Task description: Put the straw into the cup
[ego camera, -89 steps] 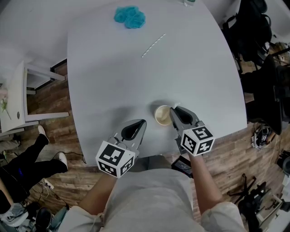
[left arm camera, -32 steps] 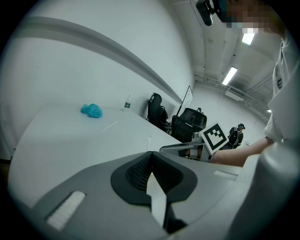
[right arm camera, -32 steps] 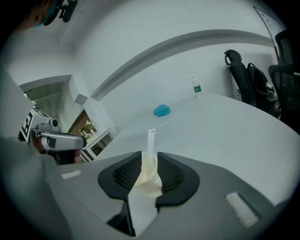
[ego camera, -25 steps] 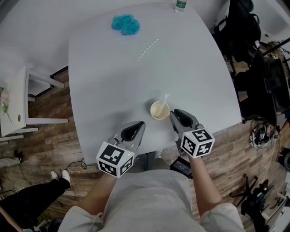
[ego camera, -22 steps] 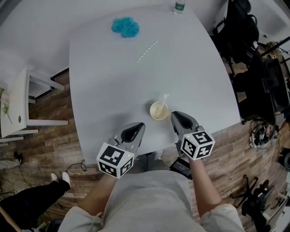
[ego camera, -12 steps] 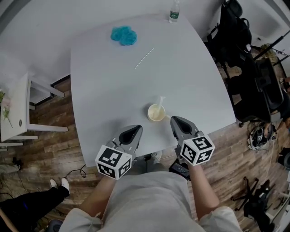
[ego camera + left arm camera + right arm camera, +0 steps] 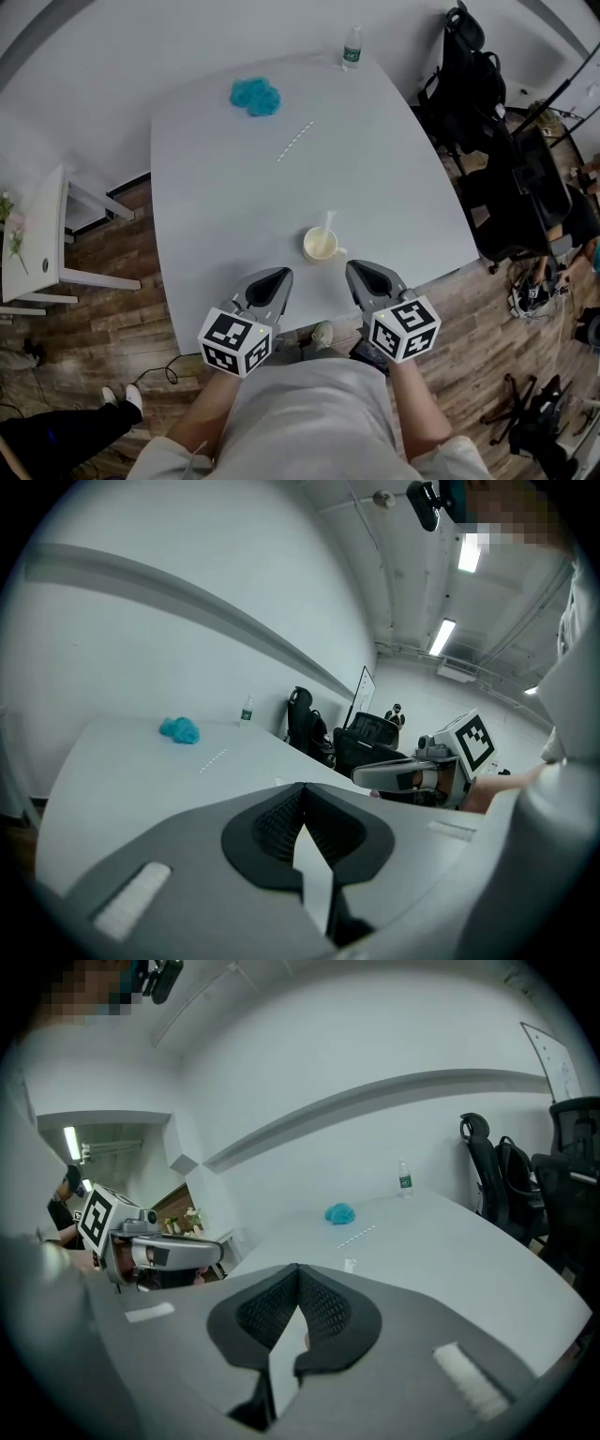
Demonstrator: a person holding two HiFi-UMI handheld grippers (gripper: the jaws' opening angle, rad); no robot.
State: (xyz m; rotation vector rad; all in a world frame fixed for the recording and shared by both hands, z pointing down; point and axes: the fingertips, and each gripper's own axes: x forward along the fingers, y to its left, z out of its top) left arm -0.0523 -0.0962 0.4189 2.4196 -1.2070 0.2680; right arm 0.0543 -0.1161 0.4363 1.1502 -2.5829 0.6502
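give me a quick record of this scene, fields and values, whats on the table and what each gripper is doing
table: light grey top
cup: upright near the front edge
straw in cup: stands in it, leaning away from the person
loose straw: flat on the table, further back
blue bundle: far side
bottle: upright at the far edge
left gripper: shut, empty, apart from the cup
right gripper: shut, empty, apart from the cup

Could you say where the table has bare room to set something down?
Free: table left of the cup, and its right side between cup and bottle. Tightest at the near edge, by left gripper and right gripper.
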